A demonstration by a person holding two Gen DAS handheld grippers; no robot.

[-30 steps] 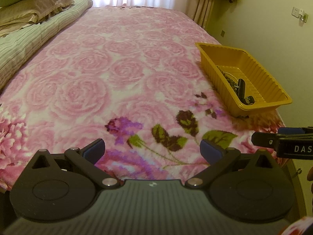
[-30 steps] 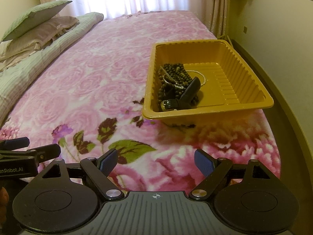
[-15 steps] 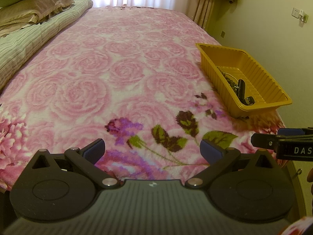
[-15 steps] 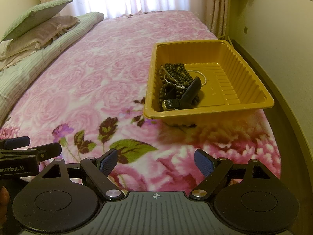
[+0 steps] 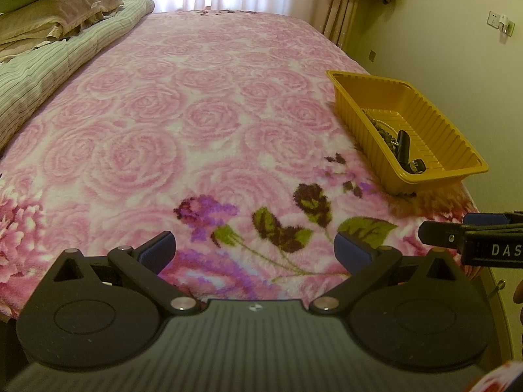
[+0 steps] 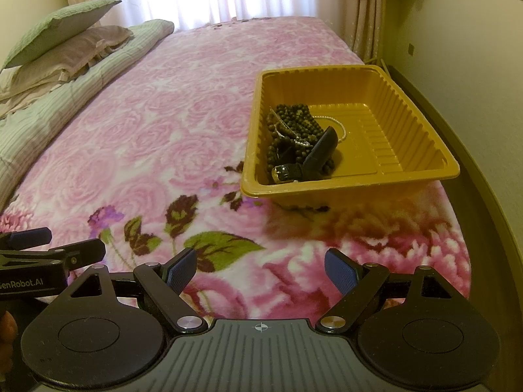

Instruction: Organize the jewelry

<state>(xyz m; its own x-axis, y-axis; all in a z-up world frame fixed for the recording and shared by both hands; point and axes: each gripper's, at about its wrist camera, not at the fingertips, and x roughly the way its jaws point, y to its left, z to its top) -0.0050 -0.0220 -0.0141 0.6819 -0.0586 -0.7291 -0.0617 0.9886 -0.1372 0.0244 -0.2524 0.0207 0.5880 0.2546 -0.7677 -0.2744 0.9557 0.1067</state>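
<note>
Both grippers hang low over the near end of a bed spread with a pink rose blanket point(image 5: 202, 121), and both are released, jaws wide apart with nothing between them. The left gripper point(image 5: 254, 251) points up the bed; ahead of its jaws and well off to their right sits a yellow tray point(image 5: 434, 124), near the bed's right edge. The right gripper point(image 6: 261, 269) faces that tray point(image 6: 415, 114) more squarely: it lies ahead of the jaws and a little to their right, apart from both fingertips. Inside, against the tray's left wall, the jewelry is piled together: dark beads point(image 6: 292, 124), a thin pearl strand point(image 6: 340, 125) reaching toward the tray's middle, and a black watch point(image 6: 307, 161) lying on top, its buckle at the near wall. Far ahead and left of both jaws lie pillows point(image 6: 65, 36) on a folded striped quilt point(image 5: 45, 75).
</note>
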